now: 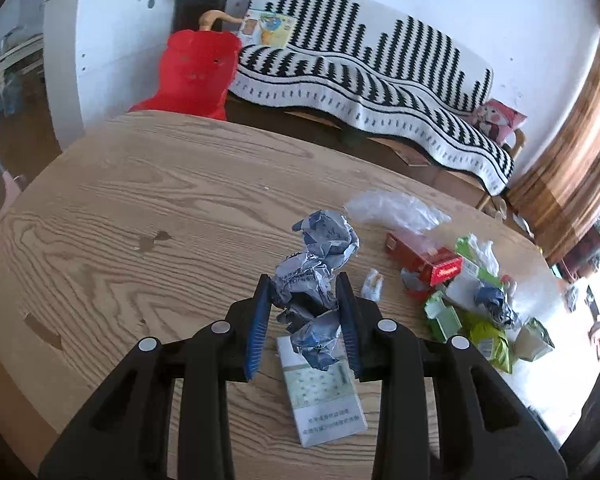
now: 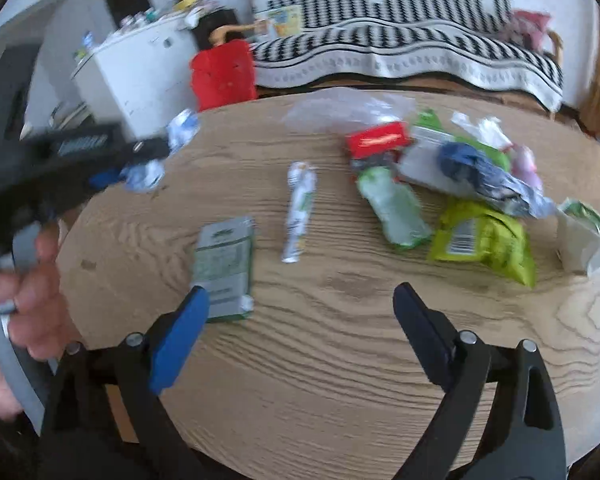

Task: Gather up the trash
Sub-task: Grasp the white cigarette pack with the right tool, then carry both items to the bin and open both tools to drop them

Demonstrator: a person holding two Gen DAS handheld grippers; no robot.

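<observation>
My left gripper (image 1: 303, 280) is shut on a crumpled grey-blue paper wad (image 1: 320, 256), held just above the round wooden table (image 1: 140, 220). Under it lies a flat white-and-green packet (image 1: 324, 392). The right wrist view shows the left gripper (image 2: 140, 160) at the left edge with the wad (image 2: 182, 130) in it. My right gripper (image 2: 300, 291) hangs open over bare wood, nothing between its fingers. The flat packet (image 2: 224, 268) lies by its left finger. A small white wrapper (image 2: 298, 212) lies further back.
A pile of trash lies on the right half of the table: a red box (image 2: 378, 140), a clear plastic bag (image 2: 340, 110), a green snack bag (image 2: 484, 240), a dark blue crumpled bag (image 2: 480, 176). A red-covered chair (image 1: 196, 72) and a sofa (image 1: 360, 72) stand behind. A hand (image 2: 28, 304) is at the left.
</observation>
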